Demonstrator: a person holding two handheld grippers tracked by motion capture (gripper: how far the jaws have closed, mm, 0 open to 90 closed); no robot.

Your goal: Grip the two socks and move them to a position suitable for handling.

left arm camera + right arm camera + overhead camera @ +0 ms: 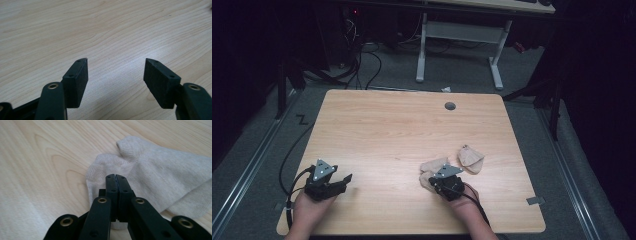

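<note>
The right gripper (116,177) rests with its two black jaws pressed flat together over a beige sock (155,170); the right gripper view shows no cloth standing between the tips, and whether a thin fold is pinched beneath them cannot be told. The left gripper (116,62) has its jaws spread wide over bare wood, gripping nothing. In the high view the sock (432,166) lies just beyond and partly under the right gripper (446,180), toward the near right part of the table (387,130), and a second sock (470,158) lies just beside it, farther right; the left gripper (332,181) sits well apart at the near left. The sock looks light, soft and limp, a knit that would sag and fold when lifted and give no resistance to the pads; it should not break, but a shallow pinch on a single layer could slip out. The ribbed cuff, bunched up at the sock's far end in the right gripper view, seems the surest place to take hold, since the cloth is thicker there. The near edge of the table runs close behind both hands, and the right edge is not far past the second sock. The wide middle and far half of the tabletop lie open for spreading or carrying, with a small round hole (450,106) near the far edge.
</note>
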